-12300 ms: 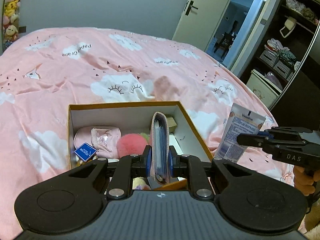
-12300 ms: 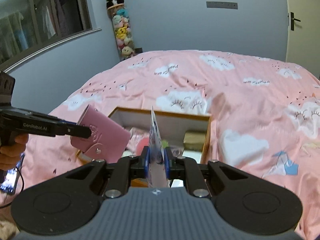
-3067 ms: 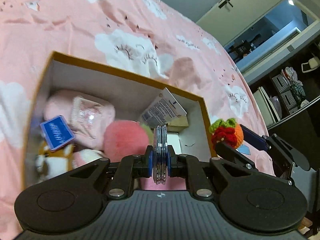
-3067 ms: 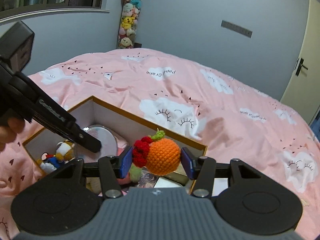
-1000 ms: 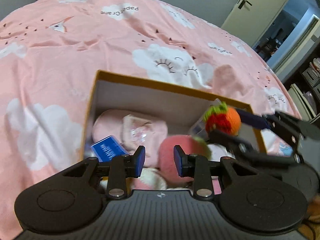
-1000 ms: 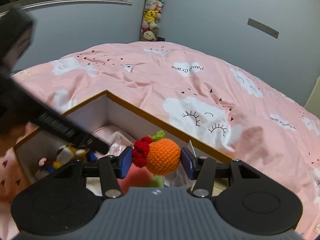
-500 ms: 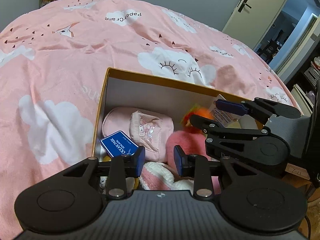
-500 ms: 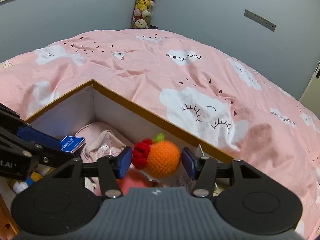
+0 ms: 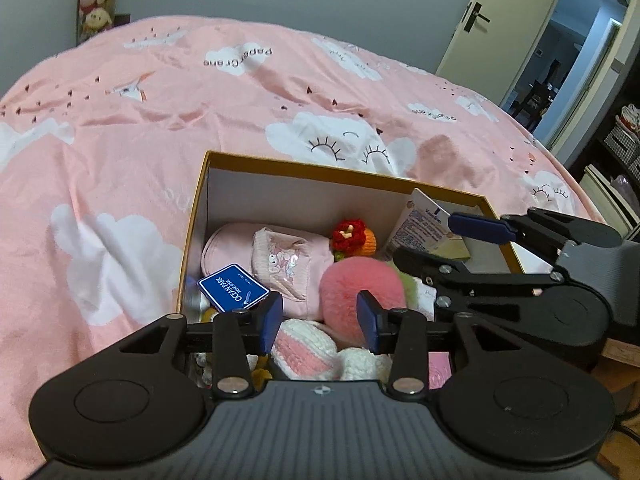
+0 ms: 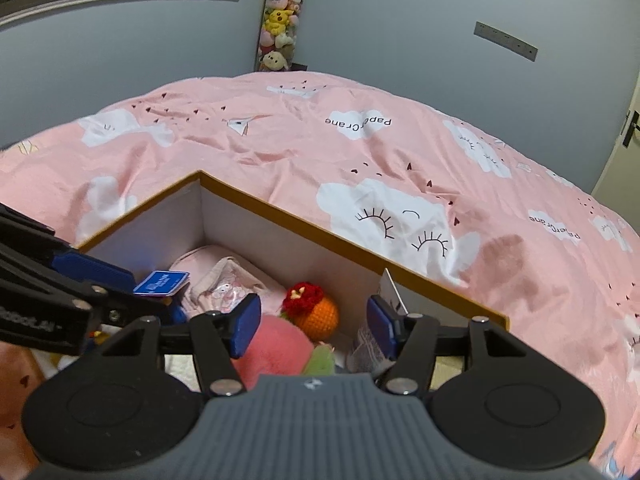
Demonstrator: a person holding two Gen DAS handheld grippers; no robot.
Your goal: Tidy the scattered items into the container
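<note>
Now the crocheted orange (image 10: pixel 318 314), a small knitted ball with a red flower and green stem at its top, lies inside the yellow-rimmed cardboard box (image 10: pixel 320 227) on the pink cloud-print bedspread (image 10: pixel 360 152), against the far wall between the pale pink pouch (image 9: pixel 276 256) on its left and the printed sachet (image 9: pixel 424 224) on its right, just beyond the fluffy pink pompom (image 9: pixel 362 288). Above it the right gripper (image 10: pixel 314 324) has just been opening, its blue pads clear of the orange and gripping nothing. Likewise the left gripper (image 9: pixel 320 320) has just been widening, released and empty over the near end of the box.
</note>
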